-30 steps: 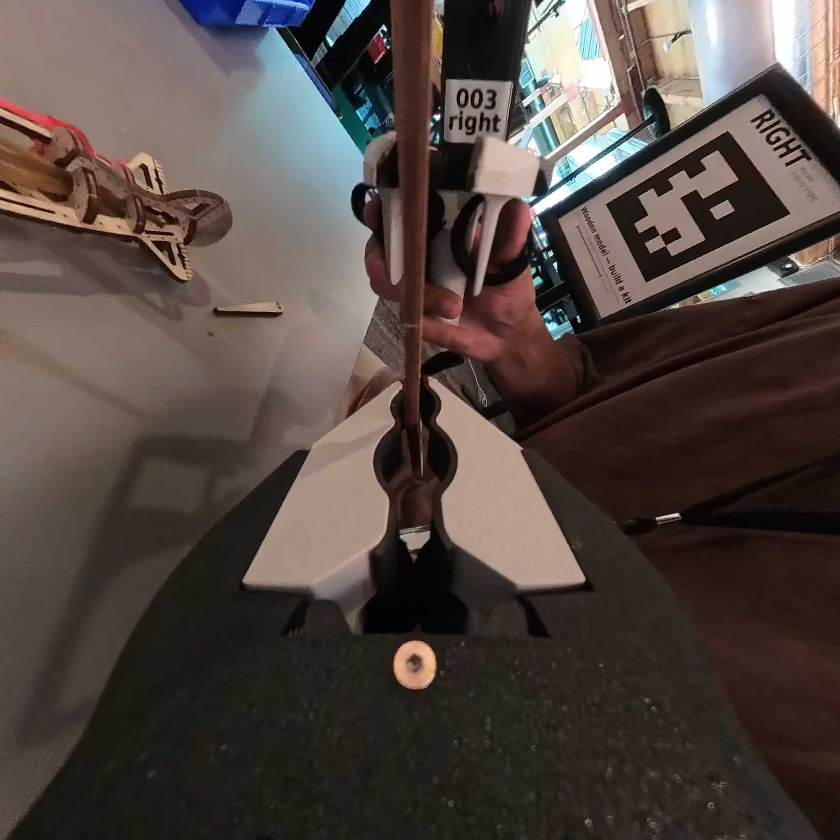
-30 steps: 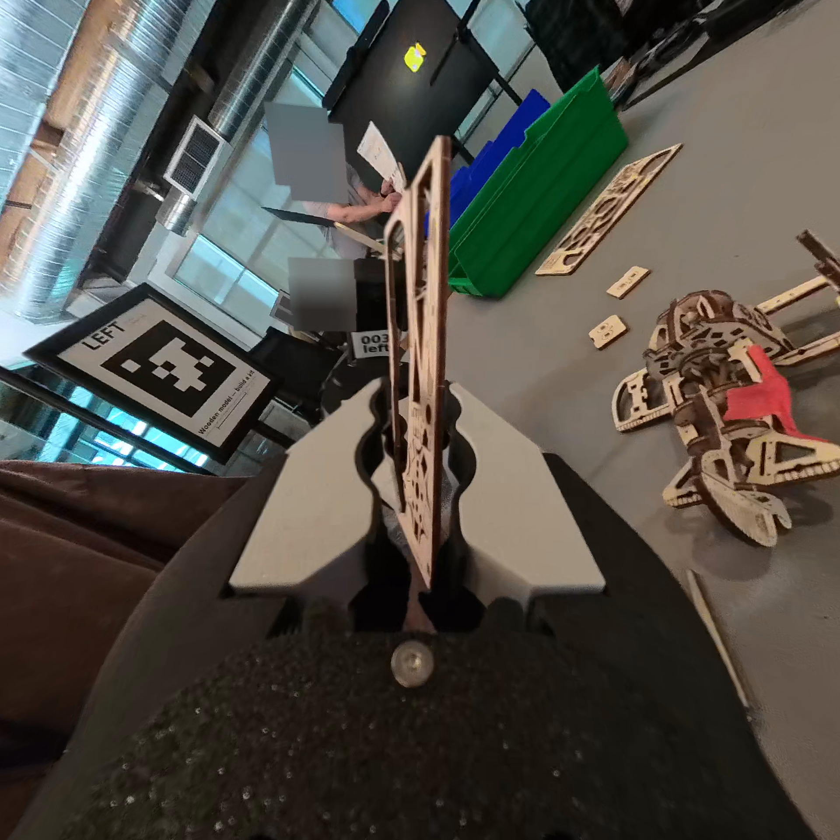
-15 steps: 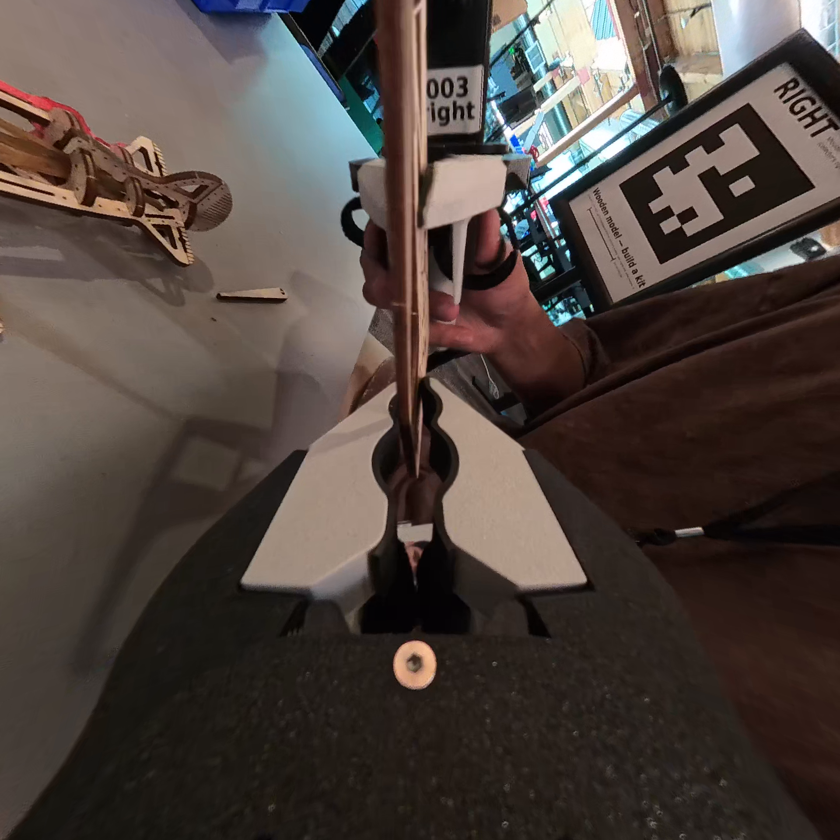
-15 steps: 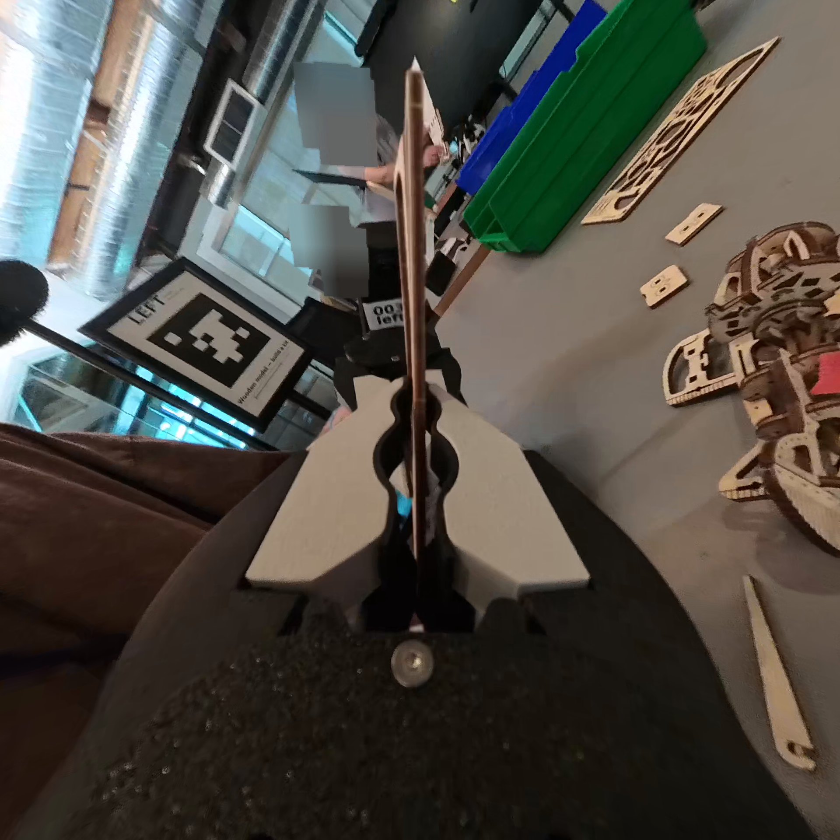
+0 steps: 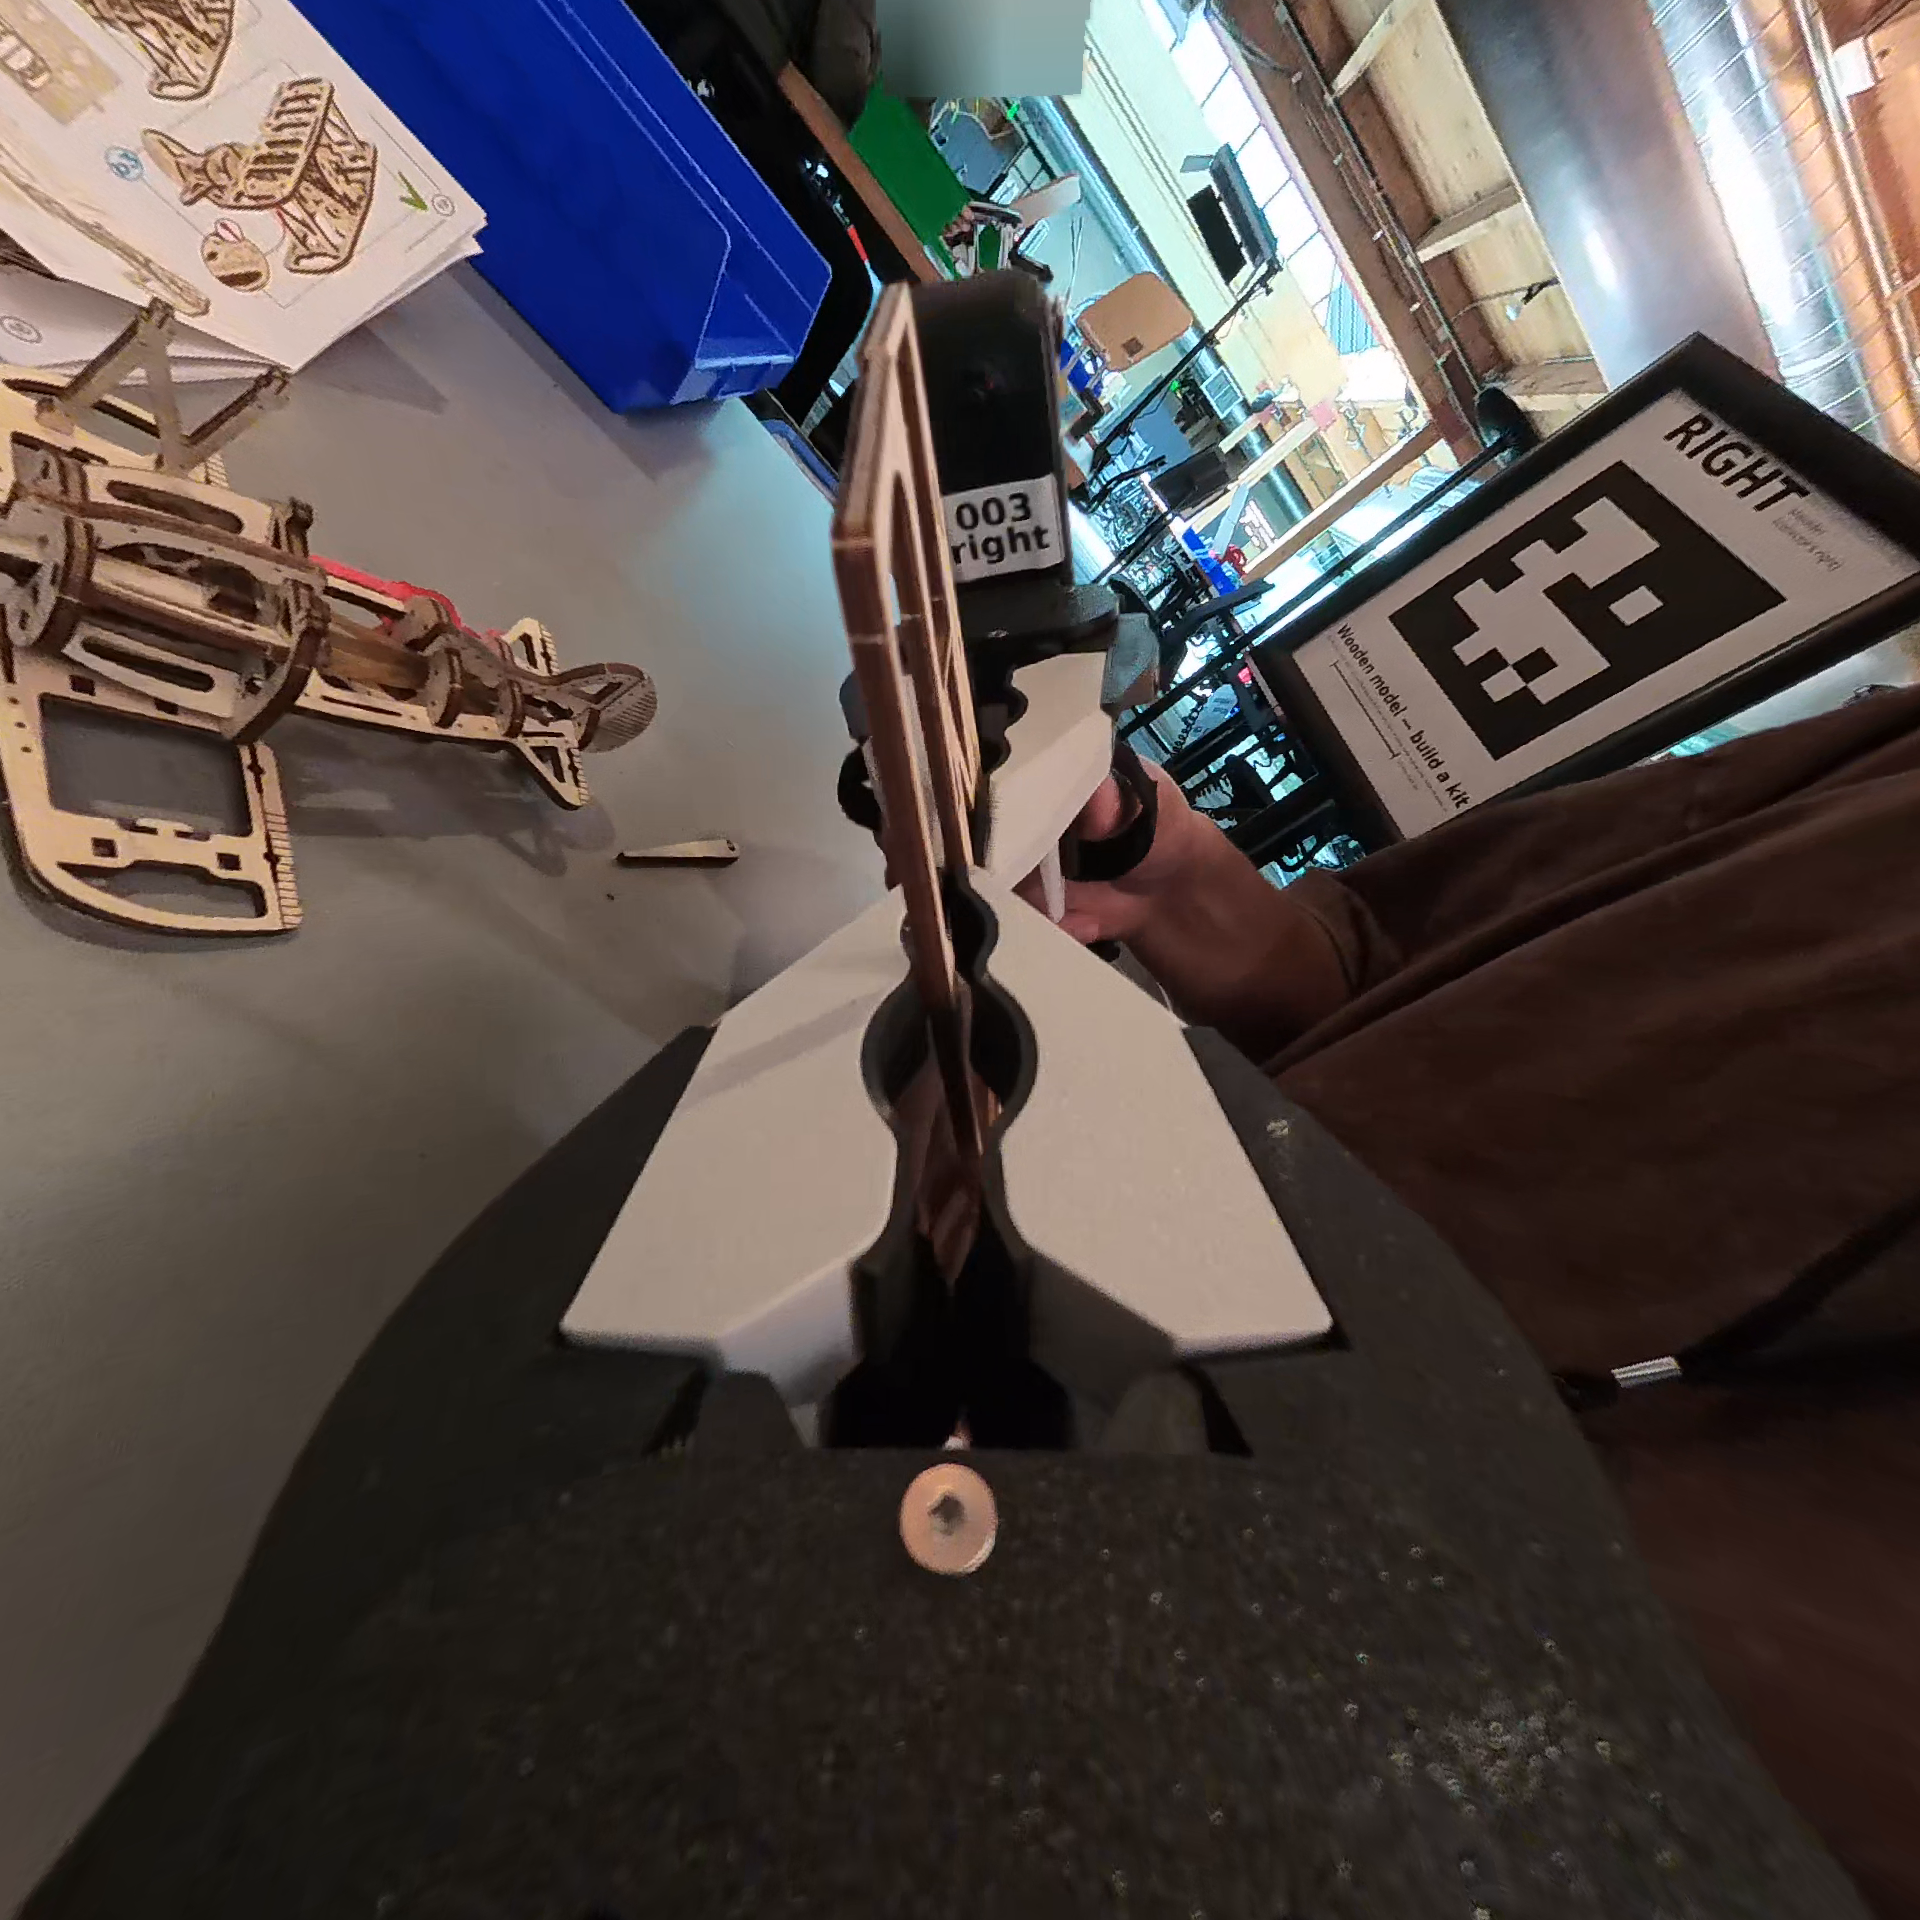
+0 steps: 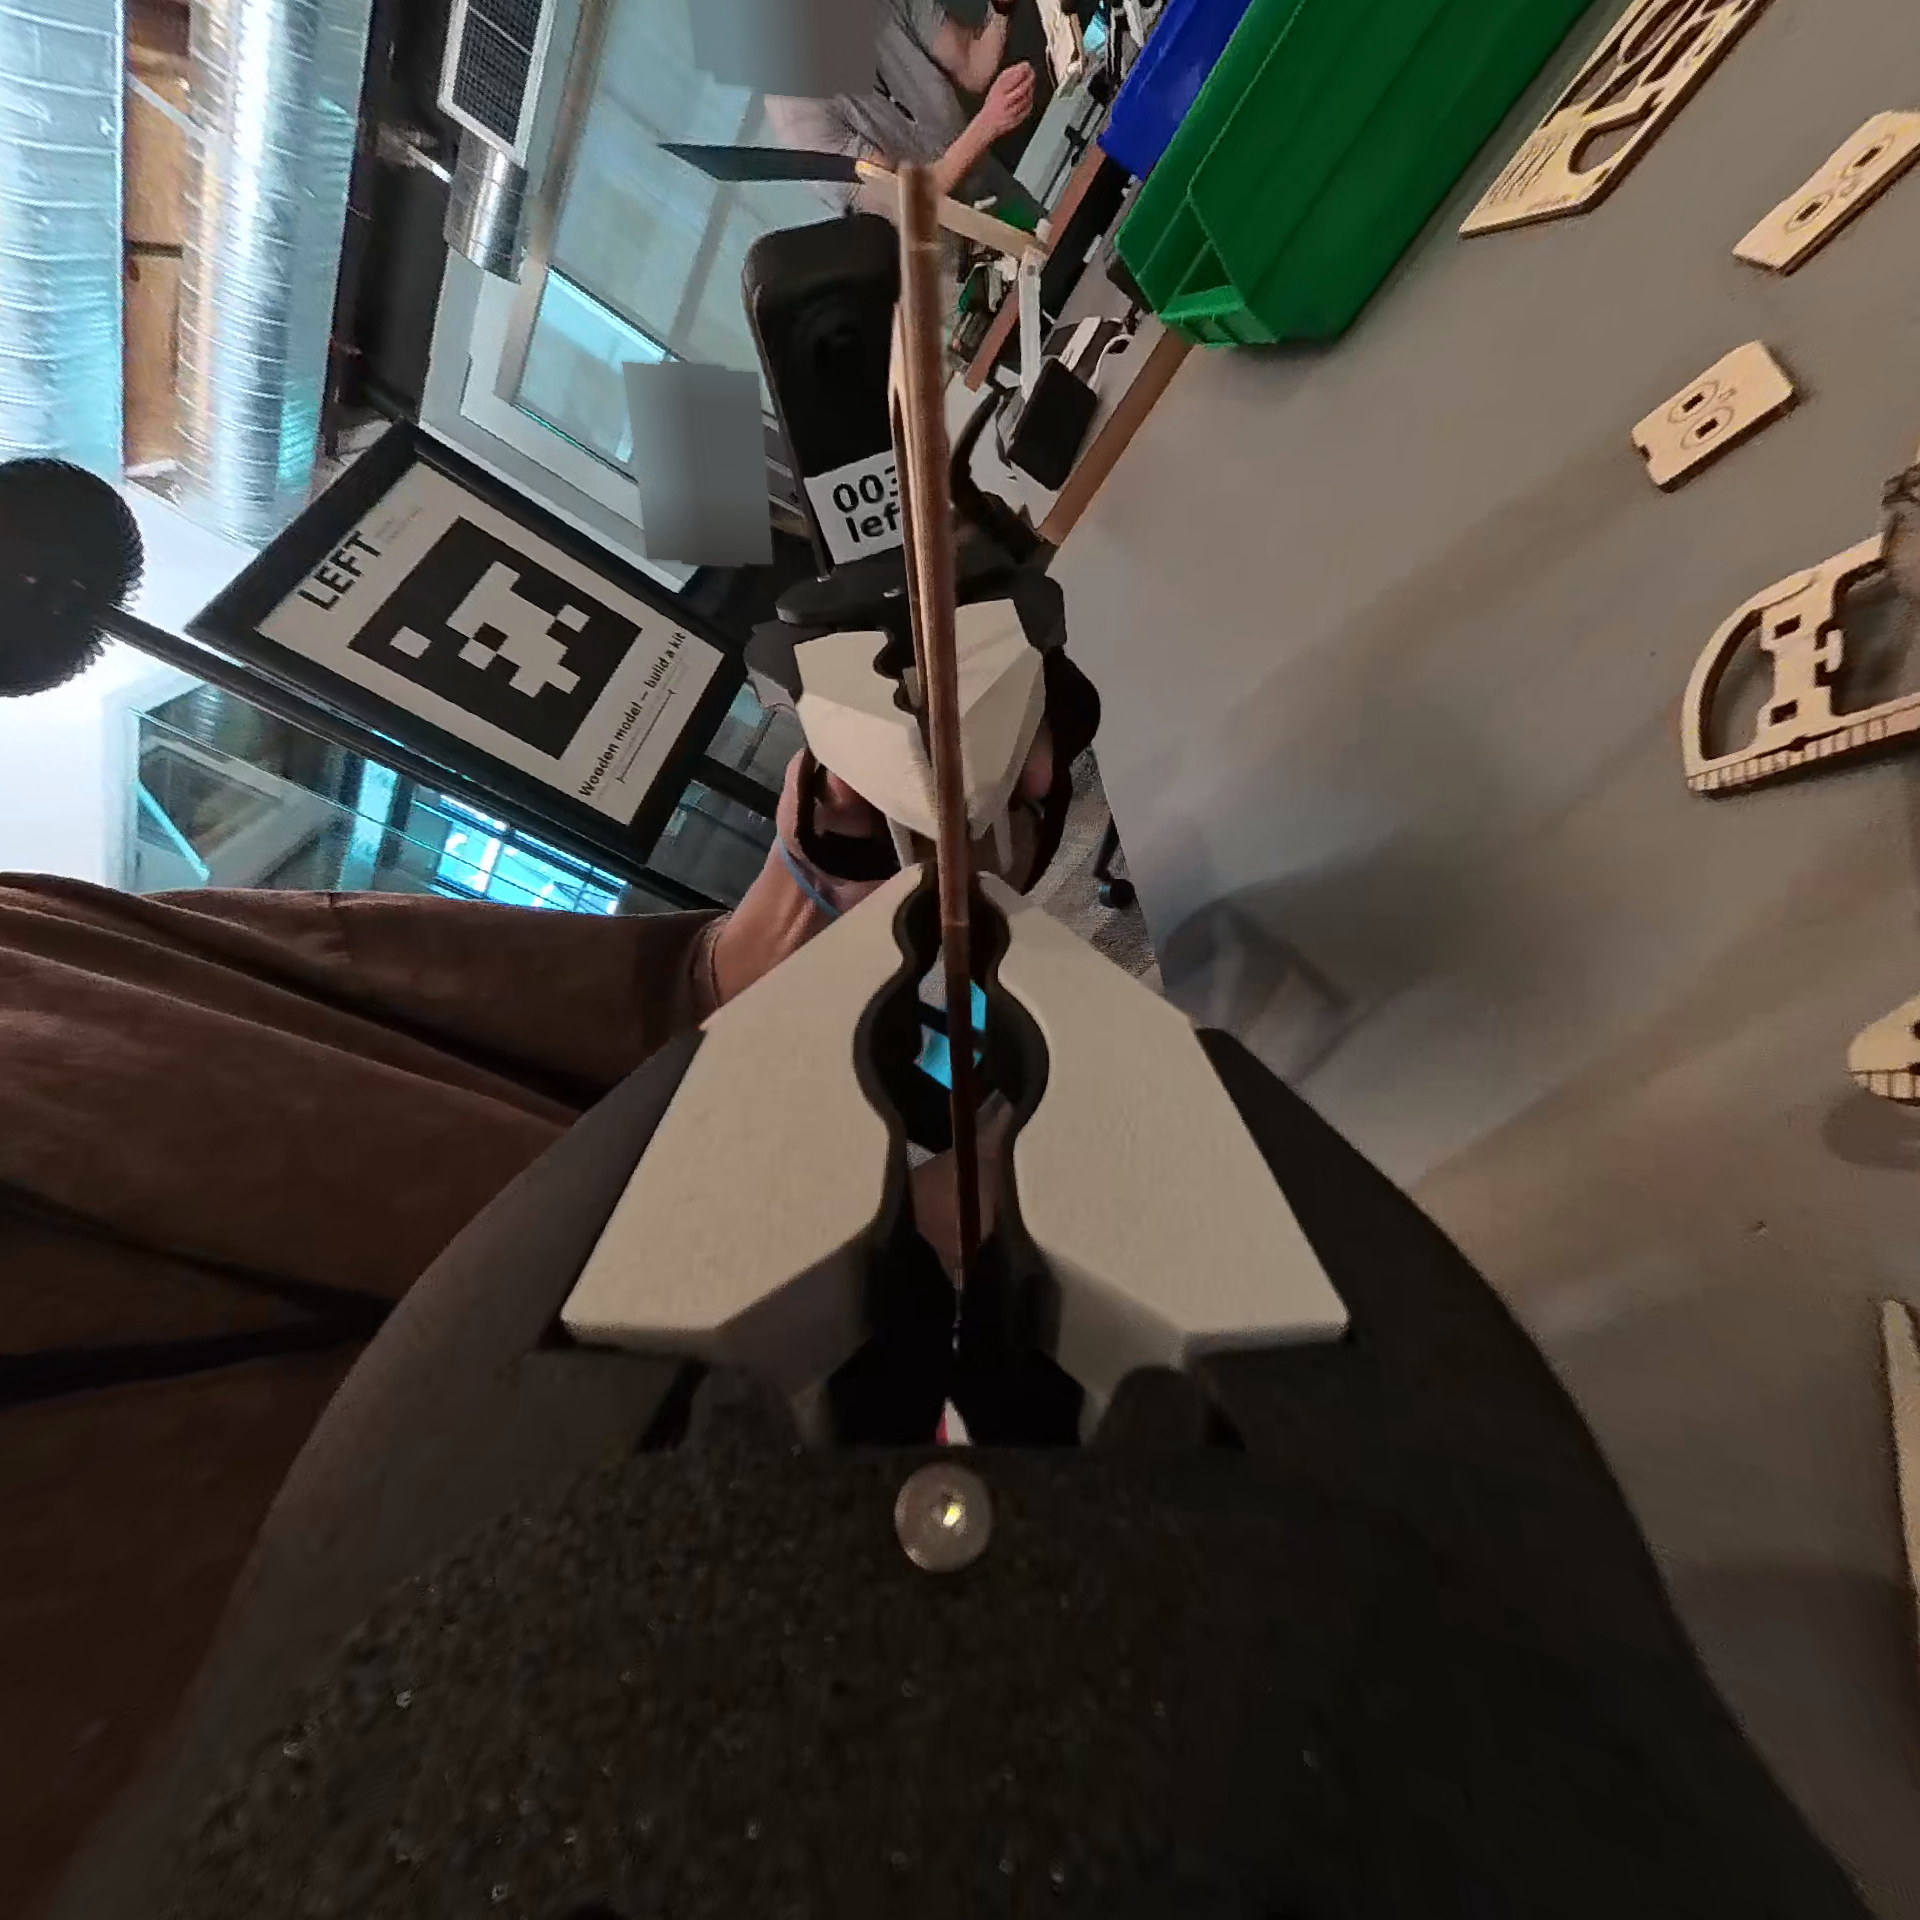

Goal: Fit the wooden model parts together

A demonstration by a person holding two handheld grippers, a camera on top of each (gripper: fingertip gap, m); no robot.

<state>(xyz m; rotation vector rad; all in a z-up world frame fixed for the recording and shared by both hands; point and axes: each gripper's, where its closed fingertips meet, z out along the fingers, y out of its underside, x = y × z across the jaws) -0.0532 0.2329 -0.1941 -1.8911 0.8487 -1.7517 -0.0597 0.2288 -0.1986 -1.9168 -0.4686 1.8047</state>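
A thin laser-cut wooden sheet (image 5: 902,623) stands edge-on between both grippers, held above the grey table (image 5: 260,1143). My left gripper (image 5: 951,914) is shut on its near end. My right gripper (image 5: 1029,769) faces it from the far side, shut on the other end. In the right wrist view my right gripper (image 6: 951,904) clamps the same sheet (image 6: 920,468), with the left gripper (image 6: 925,717) opposite. The part-built wooden model (image 5: 208,644), with a red piece, lies on the table at the left.
A loose wooden sliver (image 5: 677,854), a blue bin (image 5: 582,187) and an instruction booklet (image 5: 239,177) are near the model. A green bin (image 6: 1299,177), small wooden plates (image 6: 1714,416), a curved frame part (image 6: 1808,675) and a strip (image 6: 1901,1434) lie right. A brown sleeve (image 5: 1558,1039) is close. The part-built wooden model (image 5: 208,644) is about equally far from each gripper, around 15 cm.
Both grippers stay shut on the sheet and have swung together. The left view now shows more of the table, model and booklet. The sheet shows a little of its face in the left view.
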